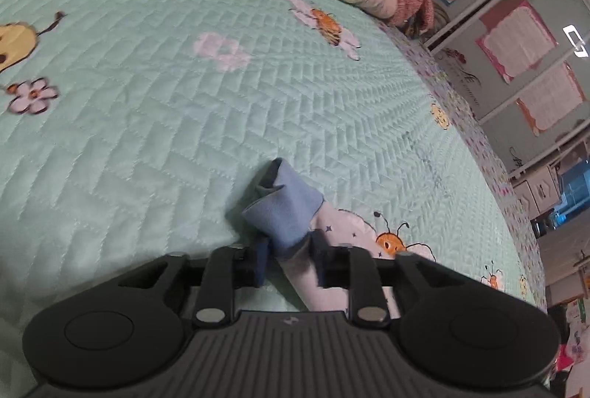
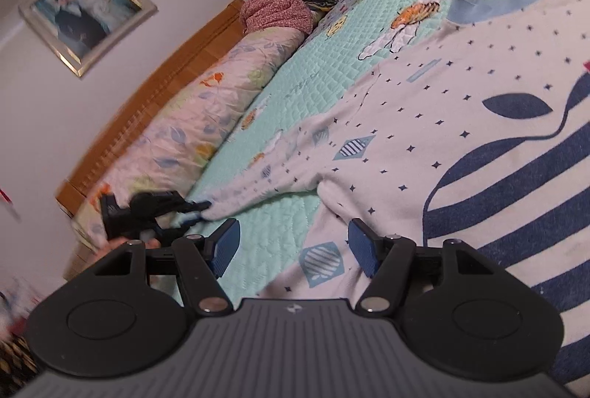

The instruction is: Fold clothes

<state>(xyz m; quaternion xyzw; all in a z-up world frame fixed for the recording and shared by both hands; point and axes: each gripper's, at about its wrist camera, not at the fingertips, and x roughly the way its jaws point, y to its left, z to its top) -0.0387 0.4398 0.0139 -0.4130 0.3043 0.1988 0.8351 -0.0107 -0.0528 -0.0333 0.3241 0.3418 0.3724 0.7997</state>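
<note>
A white long-sleeved top (image 2: 442, 95) with small navy stars, a blue striped print and a light blue collar lies spread flat on the bed. Its sleeve (image 2: 265, 180) stretches out to the left. The sleeve's light blue cuff (image 1: 284, 210) sits crumpled between the fingers of my left gripper (image 1: 287, 258), whose jaws stand a little apart around it without squeezing. In the right wrist view the left gripper (image 2: 199, 210) shows at the sleeve's tip, a hand behind it. My right gripper (image 2: 293, 246) hovers open over the top's side edge below the armpit, holding nothing.
The mint quilted bedspread (image 1: 147, 139) has bee and flower prints. A rolled floral quilt (image 2: 177, 125) and a pink cloth bundle (image 2: 276, 7) lie along the wooden headboard (image 2: 155, 80). The bed's edge (image 1: 490, 176) drops off towards shelves and boxes.
</note>
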